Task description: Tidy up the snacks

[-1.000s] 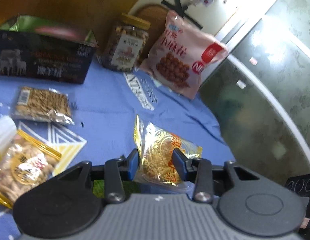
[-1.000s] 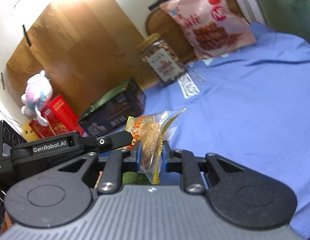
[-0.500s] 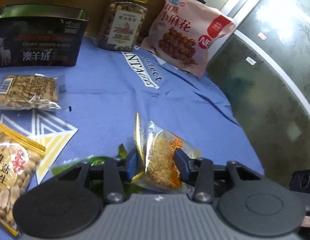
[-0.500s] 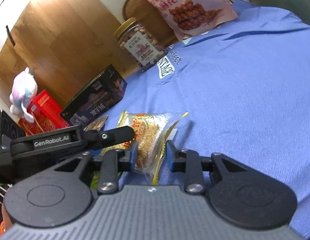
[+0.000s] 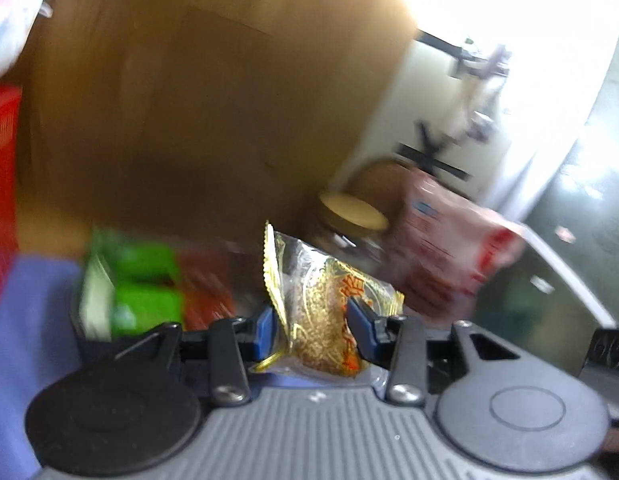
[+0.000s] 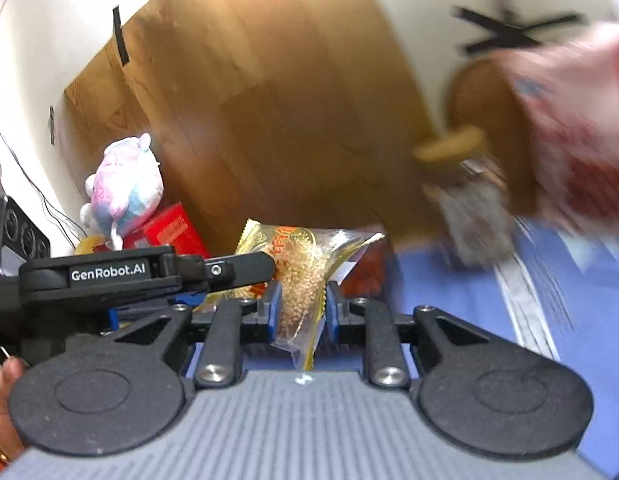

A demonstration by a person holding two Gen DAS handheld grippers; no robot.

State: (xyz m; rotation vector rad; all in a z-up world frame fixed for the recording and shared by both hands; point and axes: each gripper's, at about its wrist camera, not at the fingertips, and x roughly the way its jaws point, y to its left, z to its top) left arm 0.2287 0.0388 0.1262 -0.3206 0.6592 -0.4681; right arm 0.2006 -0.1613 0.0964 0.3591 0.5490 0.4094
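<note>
A clear packet with gold edges and golden crunchy snack [image 5: 321,312] hangs above the blue cloth, held from two sides. My left gripper [image 5: 312,326] is shut on it, blue pads pressing both faces. My right gripper [image 6: 301,306] is shut on the same snack packet [image 6: 305,264] at its lower part. In the right wrist view the left gripper's black finger [image 6: 245,268] reaches in from the left onto the packet. Behind the packet an open box with a green lining [image 5: 137,292] shows, blurred.
A jar with a gold lid [image 5: 353,216] and a pink snack bag [image 5: 441,248] stand at the back right against a wooden board [image 6: 289,100]. A plush toy [image 6: 123,192] and a red box [image 6: 169,230] sit at the left. Blue cloth [image 6: 589,300] covers the table. A person's hand [image 6: 1,380] shows at the lower left.
Both grippers have lifted the gold packet off the blue cloth and carried it toward the back. Both views now tip up at the wooden board and are blurred by motion.
</note>
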